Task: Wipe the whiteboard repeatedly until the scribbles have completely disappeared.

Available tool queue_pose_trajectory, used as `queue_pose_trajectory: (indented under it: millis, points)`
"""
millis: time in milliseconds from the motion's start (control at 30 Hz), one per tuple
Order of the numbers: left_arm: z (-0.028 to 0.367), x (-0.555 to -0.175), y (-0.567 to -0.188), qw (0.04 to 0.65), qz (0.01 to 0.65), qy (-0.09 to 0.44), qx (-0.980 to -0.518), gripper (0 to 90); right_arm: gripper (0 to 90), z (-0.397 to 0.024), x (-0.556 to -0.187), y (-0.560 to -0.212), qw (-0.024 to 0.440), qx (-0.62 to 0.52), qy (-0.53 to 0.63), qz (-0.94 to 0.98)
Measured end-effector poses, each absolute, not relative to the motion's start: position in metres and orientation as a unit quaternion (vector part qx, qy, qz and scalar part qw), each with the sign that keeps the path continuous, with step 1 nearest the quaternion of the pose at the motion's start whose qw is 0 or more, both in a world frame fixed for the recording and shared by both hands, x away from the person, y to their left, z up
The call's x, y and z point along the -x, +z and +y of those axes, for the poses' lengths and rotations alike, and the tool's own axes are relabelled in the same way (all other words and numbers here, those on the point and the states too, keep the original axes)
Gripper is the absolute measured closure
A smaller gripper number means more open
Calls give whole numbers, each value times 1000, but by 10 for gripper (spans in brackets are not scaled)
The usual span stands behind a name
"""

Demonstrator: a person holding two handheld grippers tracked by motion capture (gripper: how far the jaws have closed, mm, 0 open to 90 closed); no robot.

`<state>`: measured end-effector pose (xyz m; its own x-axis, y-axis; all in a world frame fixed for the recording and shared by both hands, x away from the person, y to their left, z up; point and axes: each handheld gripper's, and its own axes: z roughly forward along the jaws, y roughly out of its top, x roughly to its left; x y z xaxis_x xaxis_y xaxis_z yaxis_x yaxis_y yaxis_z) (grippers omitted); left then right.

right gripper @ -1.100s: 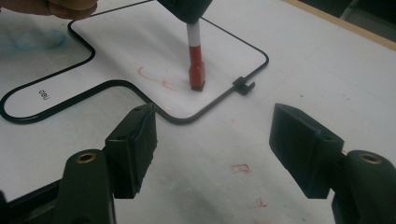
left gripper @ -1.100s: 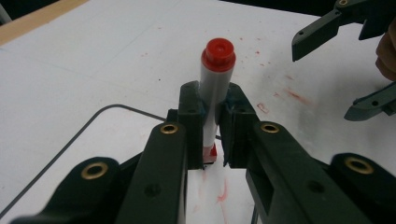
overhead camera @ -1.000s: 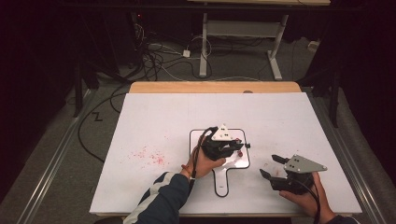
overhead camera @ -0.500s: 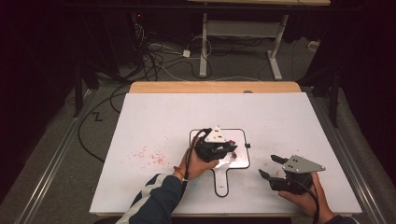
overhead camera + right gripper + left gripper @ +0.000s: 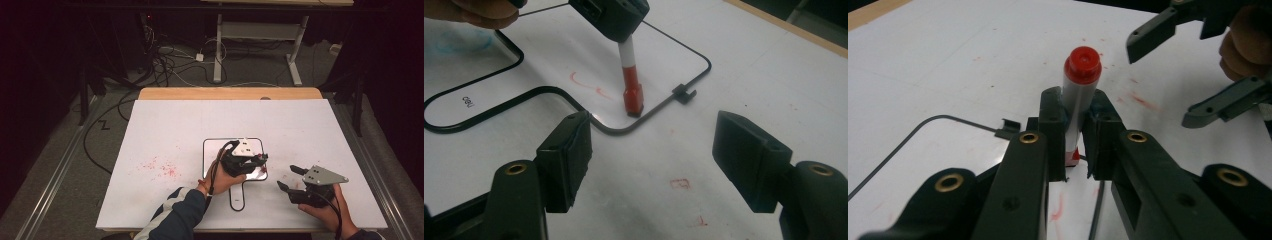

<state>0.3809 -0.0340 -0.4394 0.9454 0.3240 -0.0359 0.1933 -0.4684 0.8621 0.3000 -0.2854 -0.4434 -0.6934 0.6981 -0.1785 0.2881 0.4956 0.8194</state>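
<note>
A dim room with loose cables on the floor is surrounding a white table (image 5: 165,130), speckled with red marks toward its left. Near the table's front middle a small whiteboard (image 5: 212,150) with a dark rim and a handle is lying flat.

The left gripper (image 5: 1075,132) is clamping a red marker (image 5: 1079,95) tight between its pads, holding it roughly upright over the whiteboard's corner. In the right gripper view the marker's lower end (image 5: 632,97) is sitting at or just above the board surface, beside a short red stroke (image 5: 586,85); whether it is touching cannot be told.

To the right, the right gripper (image 5: 290,178) is hovering just off the board's edge with its jaws spread wide and nothing between them.

Judging by this, writing or marking on the board is the work in hand. Doing it well likely means keeping the marker near vertical, pressing lightly so the board is not sliding, and staying inside the rim. The free gripper could be steadying the handle while strokes are being drawn.
</note>
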Motion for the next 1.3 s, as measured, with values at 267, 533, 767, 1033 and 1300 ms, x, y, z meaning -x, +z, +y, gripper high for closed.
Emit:
queue_pose_trajectory:
  millis: [267,533,767,1033,1300]
  points:
    - [-13,-379,-439,476,163,76,-861,786,328,-288,-297,-440,260,-299,405,824]
    - [30,-364,-449,446,175,79,-874,786,328,-286,-298,-442,258,-302,401,826]
    - [41,-361,-443,460,174,75,-867,785,327,-283,-299,-443,252,-296,403,828]
    - [42,-361,-434,477,179,73,-857,782,333,-273,-299,-444,245,-280,405,835]
    - [41,-360,-433,464,184,76,-863,783,405,-231,-312,-436,252,-231,405,848]
